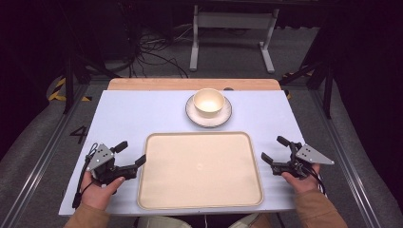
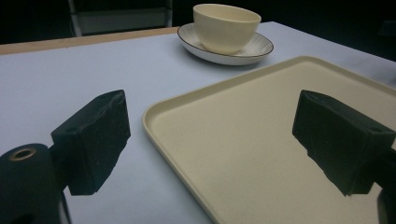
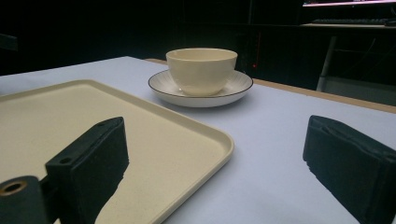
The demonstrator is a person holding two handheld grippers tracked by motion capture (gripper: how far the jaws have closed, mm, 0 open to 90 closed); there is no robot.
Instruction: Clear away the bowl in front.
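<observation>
A cream bowl sits on a white plate with a dark rim at the far middle of the table. In front of it lies a large cream tray, bare. My left gripper rests at the tray's left edge, open, nothing between its jaws. My right gripper rests at the tray's right edge, open and holding nothing. In the left gripper view the bowl and plate stand beyond the tray. In the right gripper view the bowl stands on the plate past the tray's corner.
The light blue tabletop has a wooden strip along its far edge. Beyond it, a white desk frame and cables lie on the grey floor. Dark stands flank the table on both sides.
</observation>
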